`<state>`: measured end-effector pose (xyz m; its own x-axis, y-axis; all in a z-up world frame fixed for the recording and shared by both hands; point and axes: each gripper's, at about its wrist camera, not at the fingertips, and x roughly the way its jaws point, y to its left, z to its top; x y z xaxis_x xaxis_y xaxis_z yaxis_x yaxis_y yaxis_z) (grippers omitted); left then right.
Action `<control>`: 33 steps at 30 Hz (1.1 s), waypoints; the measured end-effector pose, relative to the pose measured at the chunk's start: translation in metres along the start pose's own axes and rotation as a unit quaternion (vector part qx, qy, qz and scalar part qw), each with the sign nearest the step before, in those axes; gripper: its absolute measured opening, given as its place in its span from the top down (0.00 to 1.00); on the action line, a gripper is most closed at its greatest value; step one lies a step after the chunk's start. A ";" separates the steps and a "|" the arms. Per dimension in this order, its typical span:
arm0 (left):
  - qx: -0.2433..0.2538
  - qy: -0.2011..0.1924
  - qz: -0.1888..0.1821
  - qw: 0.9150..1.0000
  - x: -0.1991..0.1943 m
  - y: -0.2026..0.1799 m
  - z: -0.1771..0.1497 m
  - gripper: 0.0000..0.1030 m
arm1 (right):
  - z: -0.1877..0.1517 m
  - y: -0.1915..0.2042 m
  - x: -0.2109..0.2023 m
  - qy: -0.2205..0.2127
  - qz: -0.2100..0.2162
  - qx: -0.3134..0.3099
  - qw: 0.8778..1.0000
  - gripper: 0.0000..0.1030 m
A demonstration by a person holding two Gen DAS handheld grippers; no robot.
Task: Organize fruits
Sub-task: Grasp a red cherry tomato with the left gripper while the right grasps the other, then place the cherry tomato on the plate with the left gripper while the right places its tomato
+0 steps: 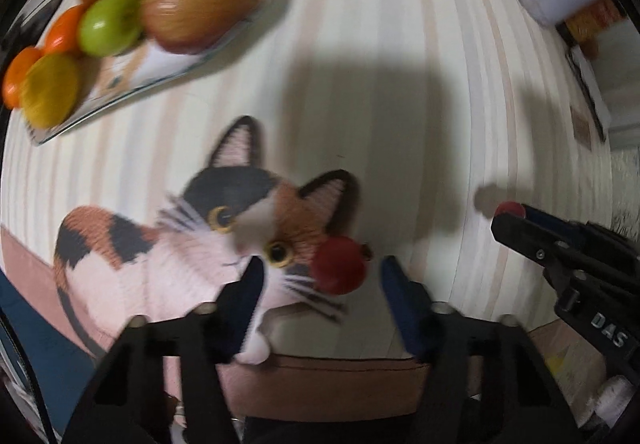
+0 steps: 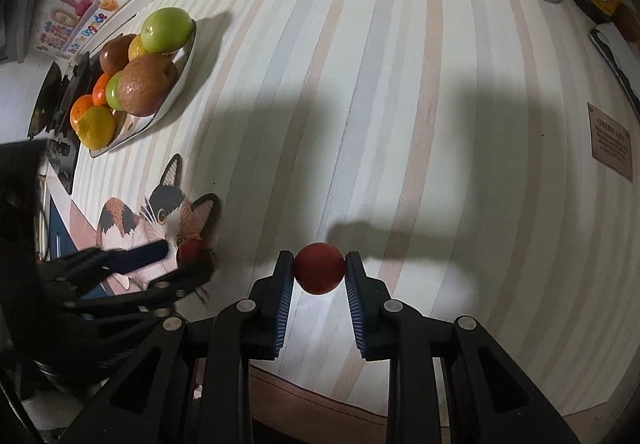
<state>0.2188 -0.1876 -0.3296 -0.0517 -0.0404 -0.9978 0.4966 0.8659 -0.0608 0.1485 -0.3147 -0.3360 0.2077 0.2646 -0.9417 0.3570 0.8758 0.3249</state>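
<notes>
A red fruit (image 2: 320,268) is clamped btwn the right gripper (image 2: 320,276) pads, just over the table (image 2: 400,123). The left gripper (image 1: 320,284) is spread wide around a 2nd fruit (image 1: 339,265) on the cat mat (image 1: 160,264). Closure should be centred, then both carried to the tray (image 2: 176,95), set gently.

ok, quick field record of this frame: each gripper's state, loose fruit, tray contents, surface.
right gripper: shut on a red fruit, held above the tablecloth
left gripper: open, fingers either side of a second red fruit, no contact visible
second red fruit: lies on the cat print
tray: far left; green, orange, yellow and brown fruits piled in it
surface: striped tablecloth
image quality: left wrist view motion-blurred
</notes>
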 end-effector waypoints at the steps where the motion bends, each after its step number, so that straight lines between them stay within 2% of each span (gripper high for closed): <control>1: 0.005 0.003 -0.001 1.000 0.003 -0.003 0.000 0.58 | 0.000 -0.001 -0.001 -0.001 0.000 0.000 1.000 0.73; 3: 0.014 0.009 0.001 1.000 0.010 -0.009 0.000 0.69 | -0.001 -0.002 -0.004 -0.005 0.002 0.003 1.000 0.72; 5: 0.024 0.001 0.006 1.000 0.009 -0.015 -0.001 0.72 | -0.001 -0.002 -0.006 -0.010 0.001 0.003 1.000 0.72; 9: 0.024 -0.006 0.009 1.000 0.006 -0.016 -0.001 0.72 | 0.000 -0.003 -0.012 -0.015 0.004 0.004 1.000 0.72; 15: 0.006 -0.028 0.002 1.000 -0.021 0.002 -0.003 0.72 | 0.006 0.015 -0.022 -0.029 0.026 -0.015 0.999 0.72; 20: -0.044 -0.070 -0.010 0.997 -0.072 0.045 0.004 0.72 | 0.023 0.053 -0.021 -0.042 0.073 -0.036 0.996 0.73; 26: -0.106 -0.104 -0.013 0.989 -0.110 0.122 0.026 0.72 | 0.055 0.120 0.003 -0.046 0.167 -0.051 0.984 0.73; 29: -0.132 -0.103 -0.015 0.986 -0.113 0.153 0.050 0.72 | 0.067 0.155 0.023 -0.039 0.183 -0.069 0.980 0.73; 33: -0.159 -0.081 -0.025 0.984 -0.103 0.179 0.068 0.72 | 0.079 0.190 0.043 -0.042 0.165 -0.094 0.981 0.73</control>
<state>0.3718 -0.0623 -0.2397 0.0831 -0.1435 -0.9862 0.2002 0.9718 -0.1246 0.2976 -0.1691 -0.3074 0.3612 0.5187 -0.7749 0.0849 0.8093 0.5813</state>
